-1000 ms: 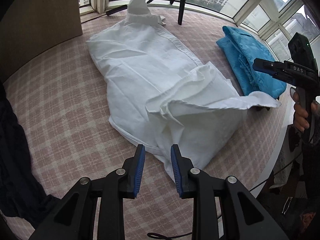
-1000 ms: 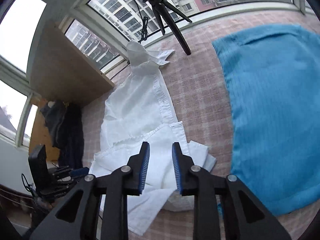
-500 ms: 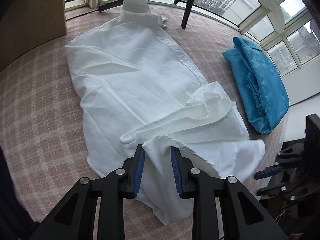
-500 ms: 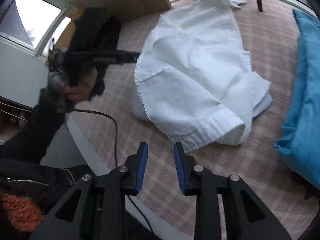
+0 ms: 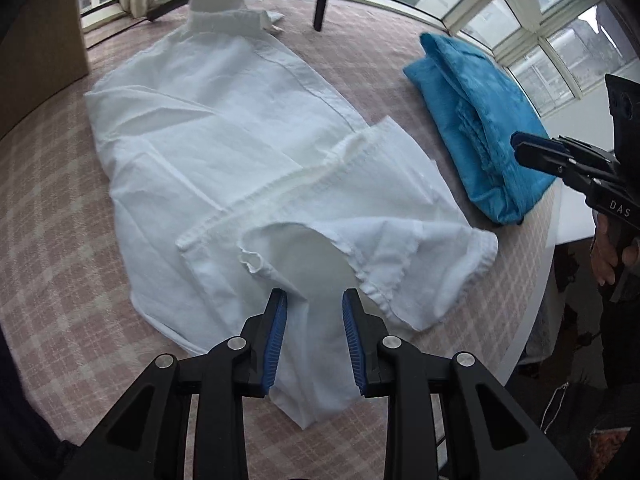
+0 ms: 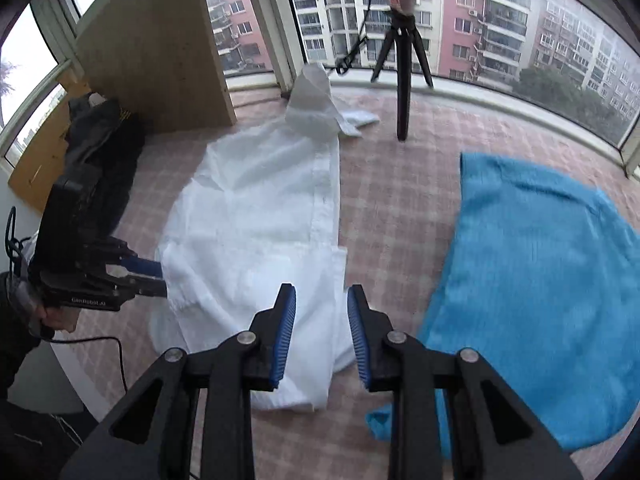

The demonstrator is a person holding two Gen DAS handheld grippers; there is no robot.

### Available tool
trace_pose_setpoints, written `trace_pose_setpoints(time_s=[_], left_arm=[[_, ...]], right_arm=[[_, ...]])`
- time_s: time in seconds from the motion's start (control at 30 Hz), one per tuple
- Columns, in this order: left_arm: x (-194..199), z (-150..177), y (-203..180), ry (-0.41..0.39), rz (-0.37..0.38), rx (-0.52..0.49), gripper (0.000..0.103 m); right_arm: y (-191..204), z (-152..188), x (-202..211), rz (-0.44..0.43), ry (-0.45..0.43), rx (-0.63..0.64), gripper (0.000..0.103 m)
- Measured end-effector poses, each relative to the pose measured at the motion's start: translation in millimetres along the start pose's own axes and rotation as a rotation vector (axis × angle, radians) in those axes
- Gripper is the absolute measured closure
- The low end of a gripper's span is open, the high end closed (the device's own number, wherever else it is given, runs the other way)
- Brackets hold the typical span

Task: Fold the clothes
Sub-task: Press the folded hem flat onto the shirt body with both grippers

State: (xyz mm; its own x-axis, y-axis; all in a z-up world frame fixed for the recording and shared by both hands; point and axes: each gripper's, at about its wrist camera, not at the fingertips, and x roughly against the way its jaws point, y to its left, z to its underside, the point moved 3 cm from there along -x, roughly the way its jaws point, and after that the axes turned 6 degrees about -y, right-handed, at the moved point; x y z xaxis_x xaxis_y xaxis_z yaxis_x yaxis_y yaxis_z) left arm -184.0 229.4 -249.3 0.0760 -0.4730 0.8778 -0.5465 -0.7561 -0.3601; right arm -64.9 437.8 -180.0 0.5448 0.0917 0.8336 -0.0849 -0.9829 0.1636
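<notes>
A white shirt [image 5: 224,152] lies lengthwise on the pink plaid table [image 5: 52,208], collar at the far end. Its lower part is folded up and rumpled. My left gripper [image 5: 314,336] is open low over the near hem, with loose white cloth lying between its fingers. In the right wrist view the left gripper [image 6: 158,278] meets the shirt [image 6: 256,208] at its left edge. My right gripper [image 6: 320,332] is open above the shirt's near right corner, nothing pinched. From the left wrist view the right gripper [image 5: 524,150] hovers over a blue garment [image 5: 476,120].
The folded blue garment [image 6: 540,280] lies to the right of the shirt. A black tripod [image 6: 402,92] stands at the far end by the windows. A wooden board [image 6: 160,56] and dark clothes [image 6: 104,140] sit at the left. The table edge [image 5: 532,320] curves close on the right.
The right gripper has swung back from the table's near edge to over the shirt's near right corner. The left gripper has pulled back slightly, and the rumpled hem has spread out.
</notes>
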Motion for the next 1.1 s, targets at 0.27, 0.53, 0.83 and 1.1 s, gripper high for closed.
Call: trace_pose_setpoints(time_s=[0.27, 0.53, 0.83, 1.1], left_arm=[[-15, 9, -27, 0.043, -0.016, -0.096, 0.077], [20, -22, 1, -0.07, -0.092, -0.058, 0.074], [32, -14, 7, -0.096, -0.073, -0.044, 0.073], [5, 3, 29, -0.036, -0.11, 0.012, 0.073]], right_arm=[[5, 100, -44, -0.129, 0.174, -0.158, 0.085], [-18, 25, -35, -0.12, -0.1, -0.278, 0.085], [-13, 22, -11, -0.118, -0.073, -0.177, 0.084], [26, 21, -106, -0.085, 0.066, -0.061, 0.084]])
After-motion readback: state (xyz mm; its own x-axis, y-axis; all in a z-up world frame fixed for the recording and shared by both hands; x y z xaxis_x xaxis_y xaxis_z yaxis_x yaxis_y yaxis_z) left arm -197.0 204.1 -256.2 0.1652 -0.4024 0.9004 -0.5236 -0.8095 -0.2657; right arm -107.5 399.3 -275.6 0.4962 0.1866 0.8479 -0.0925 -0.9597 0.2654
